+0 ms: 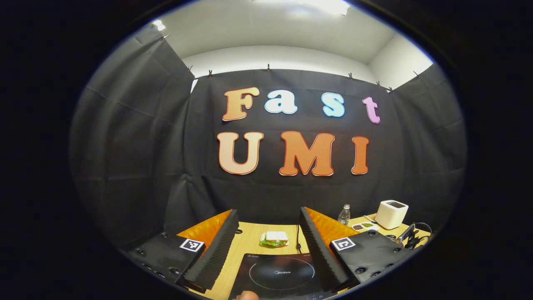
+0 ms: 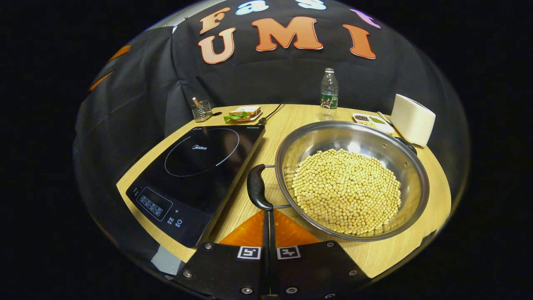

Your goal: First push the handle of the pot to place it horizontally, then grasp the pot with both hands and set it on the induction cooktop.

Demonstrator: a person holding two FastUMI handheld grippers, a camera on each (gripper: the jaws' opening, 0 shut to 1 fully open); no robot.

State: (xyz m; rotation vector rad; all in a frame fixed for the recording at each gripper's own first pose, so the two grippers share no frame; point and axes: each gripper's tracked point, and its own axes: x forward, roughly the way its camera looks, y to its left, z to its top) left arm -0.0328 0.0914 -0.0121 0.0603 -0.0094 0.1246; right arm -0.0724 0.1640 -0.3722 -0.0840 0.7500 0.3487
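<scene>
In the right gripper view the pot (image 2: 352, 179), a wide steel pan heaped with pale soybeans (image 2: 346, 191), sits on the wooden counter (image 2: 433, 196) just to the right of the induction cooktop (image 2: 195, 175). A narrow strip of bare wood separates the pot's rim from the cooktop's right edge. The pot's near handle (image 2: 256, 187) stands in that strip, close to the cooktop's edge, and a second dark handle shows at the far rim beside a white toaster (image 2: 412, 118). The right claw (image 2: 267, 218) is clenched with its fingers pressed together on nothing, the tips just below the near handle; whether they touch it cannot be told. Behind the pot, along the counter's far edge, stand a water bottle (image 2: 329, 93), a small divided dish (image 2: 368, 120), a sandwich on a plate (image 2: 243, 113) and a glass holder (image 2: 202, 110). The cooktop's glass surface is bare, its front corner reaching nearly to the counter's near edge. In the left gripper view the left claw (image 1: 268, 246) is released, fingers spread wide and raised above the cooktop (image 1: 277, 273), with open counter between them back to the sandwich (image 1: 275, 238).
</scene>
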